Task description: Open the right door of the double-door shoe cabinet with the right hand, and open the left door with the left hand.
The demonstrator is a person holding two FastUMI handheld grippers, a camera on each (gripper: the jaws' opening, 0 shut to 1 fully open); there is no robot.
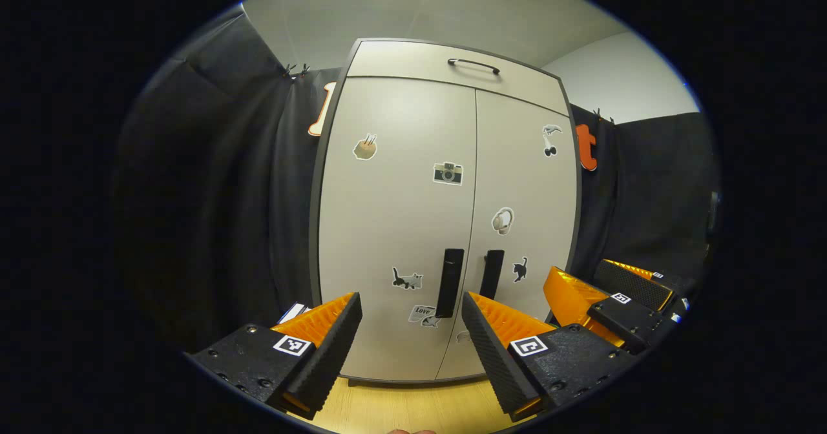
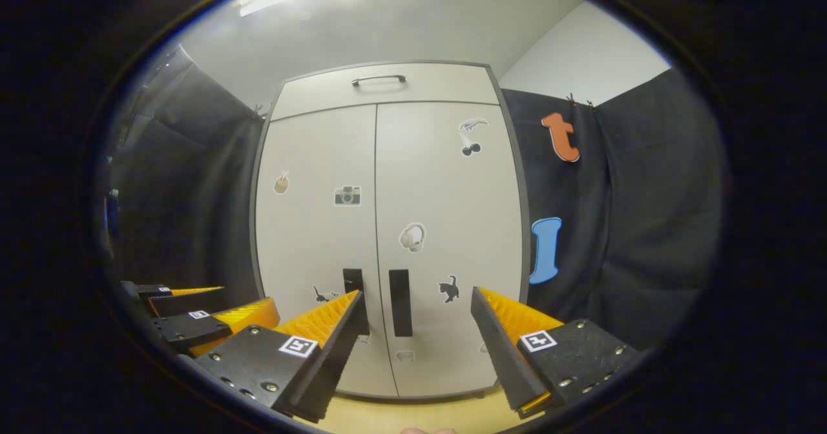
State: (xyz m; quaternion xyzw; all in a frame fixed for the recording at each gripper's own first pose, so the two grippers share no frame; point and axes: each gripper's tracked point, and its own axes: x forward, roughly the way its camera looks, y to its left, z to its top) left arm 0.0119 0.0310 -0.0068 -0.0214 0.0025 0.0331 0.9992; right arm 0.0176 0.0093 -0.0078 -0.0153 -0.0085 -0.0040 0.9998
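Right gripper view: you face the shoe cabinet, both doors shut, your right gripper wide open and empty before the right handle; your left gripper gapes empty too. Nothing opened yet.

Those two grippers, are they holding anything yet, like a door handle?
Nothing is held. The left gripper and right gripper are both open, short of the shut cabinet's left handle and right handle.

left gripper view: low, faces pale grey double-door shoe cabinet, near | right gripper view: same, slightly rightward | shared: cabinet front
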